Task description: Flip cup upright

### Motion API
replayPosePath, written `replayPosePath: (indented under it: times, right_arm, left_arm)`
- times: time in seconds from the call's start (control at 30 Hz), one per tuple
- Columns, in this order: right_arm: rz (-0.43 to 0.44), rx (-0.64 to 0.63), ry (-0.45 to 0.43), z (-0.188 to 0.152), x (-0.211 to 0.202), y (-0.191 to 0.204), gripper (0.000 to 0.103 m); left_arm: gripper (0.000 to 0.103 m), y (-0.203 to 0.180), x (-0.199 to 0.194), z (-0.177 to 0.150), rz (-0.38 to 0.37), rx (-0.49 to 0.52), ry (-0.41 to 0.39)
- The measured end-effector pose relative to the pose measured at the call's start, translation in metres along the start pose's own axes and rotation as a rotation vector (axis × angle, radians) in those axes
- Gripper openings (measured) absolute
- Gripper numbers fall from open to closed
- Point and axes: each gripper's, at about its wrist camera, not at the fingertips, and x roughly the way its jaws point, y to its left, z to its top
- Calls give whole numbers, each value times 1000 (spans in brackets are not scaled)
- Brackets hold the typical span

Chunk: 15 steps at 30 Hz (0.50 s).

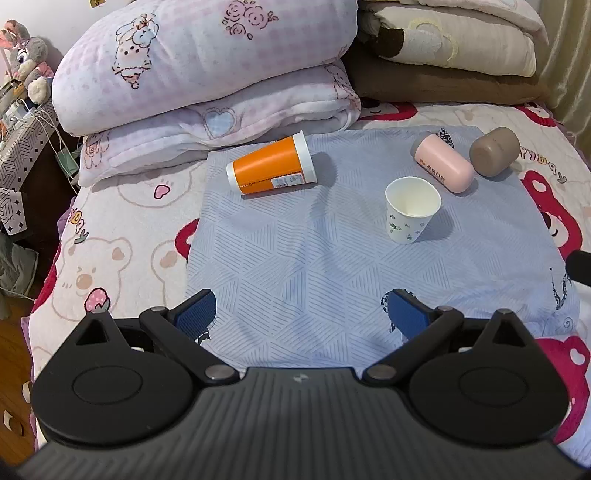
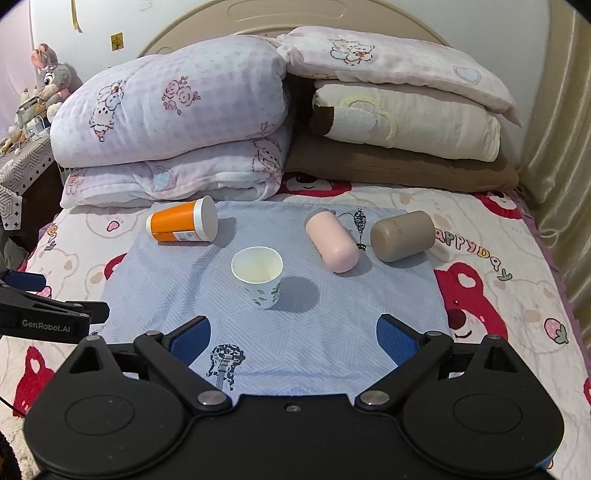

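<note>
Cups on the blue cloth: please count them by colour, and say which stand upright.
Orange cup: 1, lying on its side
Pink cup: 1, lying on its side
Brown cup: 1, lying on its side
White paper cup: 1, upright
Total: 4

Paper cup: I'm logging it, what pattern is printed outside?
Small green leaf sprigs on white paper cup, clearest in left wrist view.

My left camera looks down over the near edge of the blue cloth [image 1: 295, 258] toward the folded quilts [image 1: 203, 66]. My right camera sits farther right and a little higher, facing the headboard [image 2: 295, 14]. Both share the cloth, the paper cup [image 1: 412, 208] and the quilts.
</note>
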Motion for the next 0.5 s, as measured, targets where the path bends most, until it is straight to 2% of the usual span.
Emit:
replayPosePath:
  times: [0.5]
  right_arm:
    - [-17,-9,-7,0,-1,0,98]
  left_arm:
    - [101,8,0,-1,-7,-20,-8]
